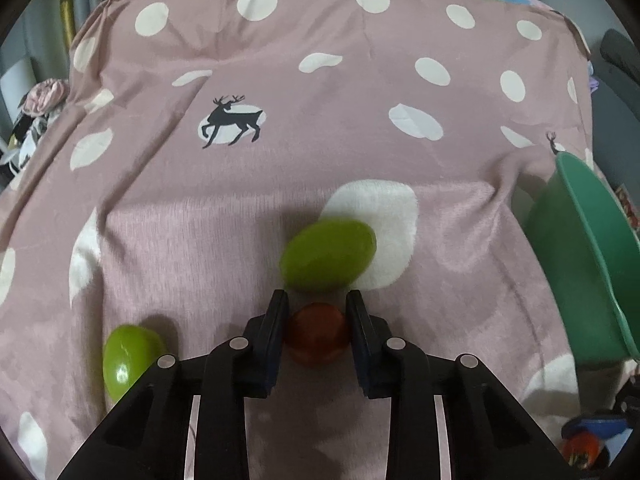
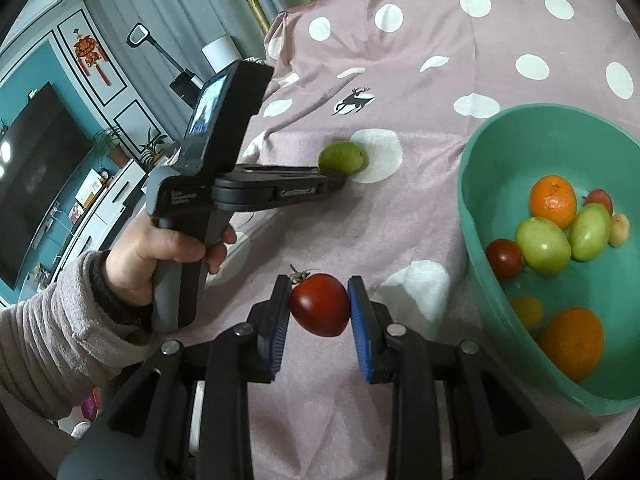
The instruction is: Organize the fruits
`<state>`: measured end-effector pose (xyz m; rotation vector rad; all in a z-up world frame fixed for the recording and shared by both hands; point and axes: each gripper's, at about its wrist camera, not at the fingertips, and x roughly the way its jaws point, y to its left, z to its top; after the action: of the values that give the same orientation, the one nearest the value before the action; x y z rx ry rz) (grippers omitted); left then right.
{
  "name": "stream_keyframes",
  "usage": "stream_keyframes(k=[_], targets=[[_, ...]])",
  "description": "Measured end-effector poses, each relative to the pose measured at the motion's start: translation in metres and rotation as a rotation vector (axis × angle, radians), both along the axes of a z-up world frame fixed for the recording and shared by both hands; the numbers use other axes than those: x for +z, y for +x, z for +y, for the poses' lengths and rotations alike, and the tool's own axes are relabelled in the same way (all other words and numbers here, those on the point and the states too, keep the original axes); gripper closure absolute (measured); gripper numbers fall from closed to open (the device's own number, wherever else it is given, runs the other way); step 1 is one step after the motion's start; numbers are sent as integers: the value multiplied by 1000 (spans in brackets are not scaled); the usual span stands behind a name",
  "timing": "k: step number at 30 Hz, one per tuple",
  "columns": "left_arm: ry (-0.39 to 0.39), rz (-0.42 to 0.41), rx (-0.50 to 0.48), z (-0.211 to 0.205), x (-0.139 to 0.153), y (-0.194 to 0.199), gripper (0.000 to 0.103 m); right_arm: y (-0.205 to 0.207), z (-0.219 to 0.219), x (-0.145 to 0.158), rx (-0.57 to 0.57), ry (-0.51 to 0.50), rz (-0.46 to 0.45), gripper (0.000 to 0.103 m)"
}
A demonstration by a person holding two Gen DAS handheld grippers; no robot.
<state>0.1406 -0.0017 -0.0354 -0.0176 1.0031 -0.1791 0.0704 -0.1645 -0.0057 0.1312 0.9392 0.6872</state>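
My left gripper [image 1: 317, 297] is shut on a small dark red tomato [image 1: 318, 334] low over the pink spotted cloth [image 1: 280, 80]. A green oval fruit [image 1: 328, 256] lies just beyond its fingertips, and another green fruit [image 1: 128, 360] lies at its lower left. My right gripper [image 2: 320, 281] is shut on a red tomato [image 2: 320, 304] with its stalk on, held above the cloth. To its right stands a teal bowl [image 2: 472, 200] holding oranges, green fruits and red tomatoes. The right wrist view shows the left gripper [image 2: 338, 179] in a person's hand [image 2: 160, 248], tips beside the green fruit [image 2: 344, 158].
The bowl [image 1: 580, 248] stands at the right edge of the left wrist view. The cloth [image 2: 400, 80] is wrinkled and drops off at its far edge. Left of the table are a television [image 2: 36, 184] and a low cabinet [image 2: 100, 200].
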Motion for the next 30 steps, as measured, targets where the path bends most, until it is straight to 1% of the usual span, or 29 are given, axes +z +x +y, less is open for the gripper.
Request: stream_keyframes(k=[4,6,14,23,30], targets=[[-36,9,1,4,5,-11,73,-1,-2,1,0,1,-4,73],[-48,-13,6,7,14,-19,73,-2,-2,2,-2,2,-4,73],[-75,-48,1,7,40,-49,73,-10,-5,9,-10,3,-18,73],[-88,-92,1,7,63,-79,73,-22,-6,25,-24,0,-58,73],[-82,-122,-1,4,74,-99,73,-32,-8,37,-47,6,-105,73]])
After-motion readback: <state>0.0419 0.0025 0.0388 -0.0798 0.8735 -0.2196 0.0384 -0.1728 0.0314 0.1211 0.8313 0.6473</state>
